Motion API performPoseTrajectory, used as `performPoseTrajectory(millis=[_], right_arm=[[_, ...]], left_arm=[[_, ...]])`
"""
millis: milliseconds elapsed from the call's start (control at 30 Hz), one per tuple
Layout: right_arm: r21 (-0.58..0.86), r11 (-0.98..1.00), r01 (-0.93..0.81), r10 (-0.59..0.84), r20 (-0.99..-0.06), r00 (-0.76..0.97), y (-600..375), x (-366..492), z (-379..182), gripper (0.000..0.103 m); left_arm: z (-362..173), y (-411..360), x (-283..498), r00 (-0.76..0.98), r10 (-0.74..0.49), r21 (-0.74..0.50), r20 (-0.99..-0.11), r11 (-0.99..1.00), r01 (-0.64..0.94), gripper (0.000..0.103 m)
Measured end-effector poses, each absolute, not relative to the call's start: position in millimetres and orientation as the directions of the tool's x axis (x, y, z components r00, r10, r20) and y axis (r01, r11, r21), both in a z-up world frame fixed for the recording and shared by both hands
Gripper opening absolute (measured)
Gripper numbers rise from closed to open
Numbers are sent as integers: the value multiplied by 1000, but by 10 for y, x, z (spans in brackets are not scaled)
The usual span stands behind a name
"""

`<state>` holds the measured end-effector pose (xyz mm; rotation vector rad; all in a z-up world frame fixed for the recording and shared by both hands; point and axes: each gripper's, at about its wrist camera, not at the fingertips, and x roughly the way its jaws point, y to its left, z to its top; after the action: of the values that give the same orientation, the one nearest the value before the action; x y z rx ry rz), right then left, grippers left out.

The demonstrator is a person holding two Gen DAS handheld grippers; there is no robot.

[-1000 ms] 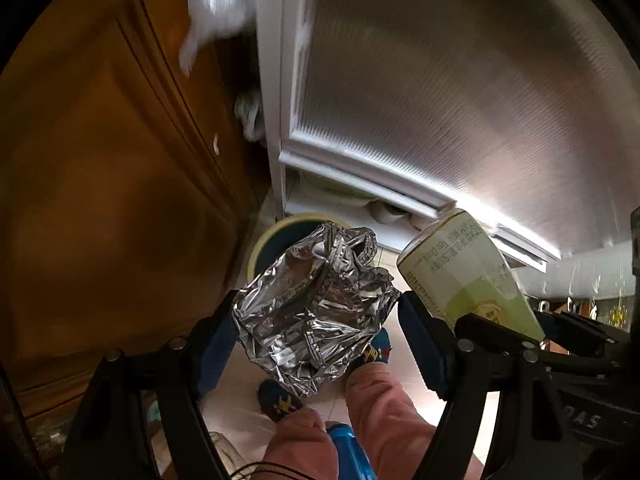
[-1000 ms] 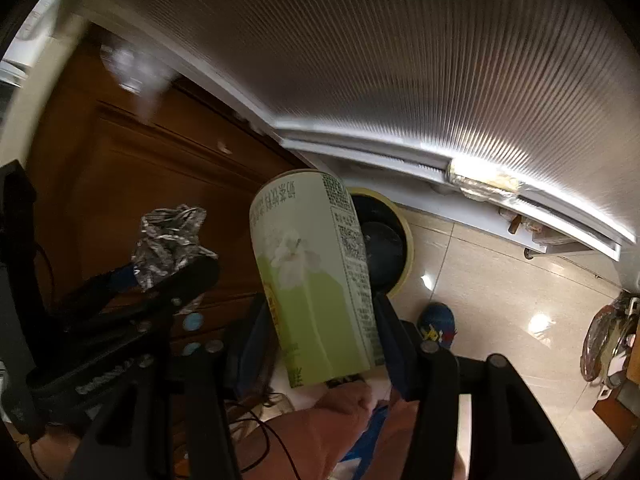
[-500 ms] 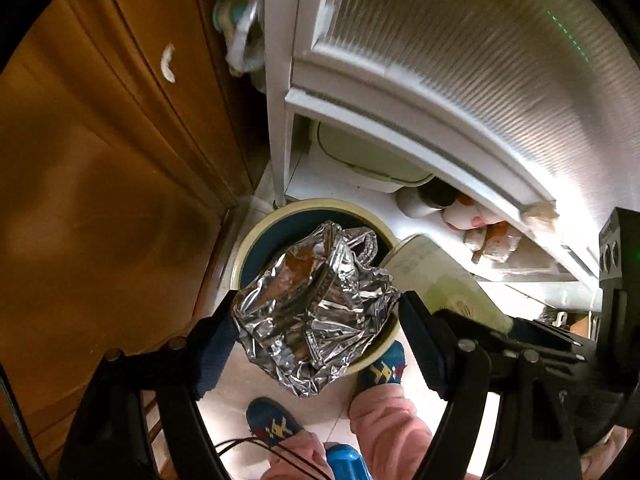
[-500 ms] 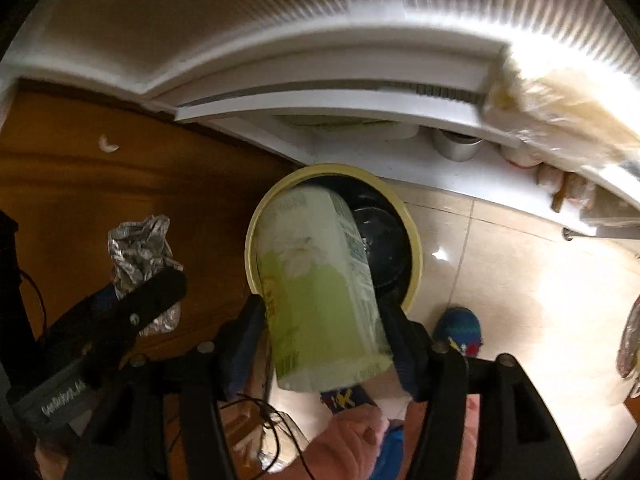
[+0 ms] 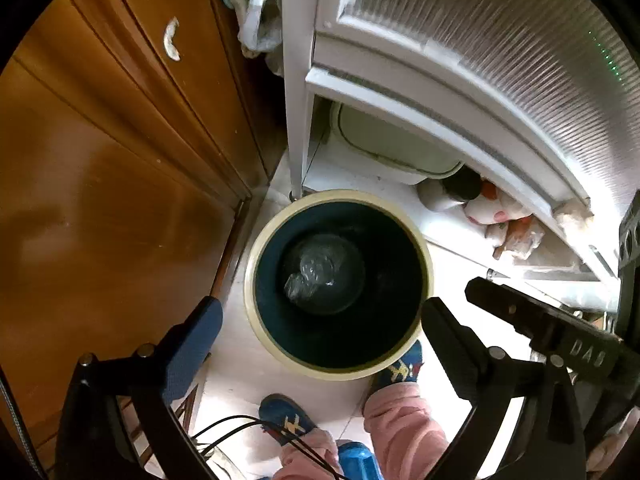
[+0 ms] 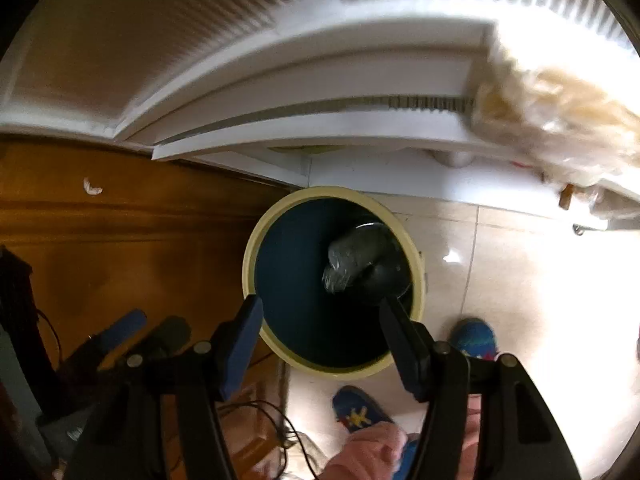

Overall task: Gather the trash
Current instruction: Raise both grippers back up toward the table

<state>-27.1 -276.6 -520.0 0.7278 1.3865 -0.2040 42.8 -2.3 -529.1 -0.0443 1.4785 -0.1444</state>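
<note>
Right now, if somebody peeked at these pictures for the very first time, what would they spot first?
Probably the round bin with its cream rim and dark inside, standing on the pale floor between the wooden cabinet and the white door. Crumpled foil glints at its bottom. The left gripper, jaws opening, and the right gripper hang empty above it.

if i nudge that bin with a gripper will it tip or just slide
Probably slide. The bin is round and stands on glossy tile, so it should skid easily. It looks light: only crumpled foil and little else shows at the bottom. It seems deep, so a push near the rim might tip it instead.
</note>
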Motion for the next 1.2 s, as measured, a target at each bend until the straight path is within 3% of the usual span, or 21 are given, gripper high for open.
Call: performPoseTrajectory(millis=[333, 567, 1200], right_arm=[[280, 833, 477, 202, -957, 209, -2617, -341, -4638, 61], [245, 866, 436, 142, -957, 255, -2457, -391, -3941, 61], [168, 899, 404, -43, -886, 463, -1985, -941, -1563, 61]], left_arm=[[-4609, -49, 343, 127, -158, -150, -979, 986, 73, 99], [-3895, -80, 205, 161, -178, -160, -971, 980, 117, 99], [-1154, -1, -279, 372, -306, -185, -876, 927, 327, 99]])
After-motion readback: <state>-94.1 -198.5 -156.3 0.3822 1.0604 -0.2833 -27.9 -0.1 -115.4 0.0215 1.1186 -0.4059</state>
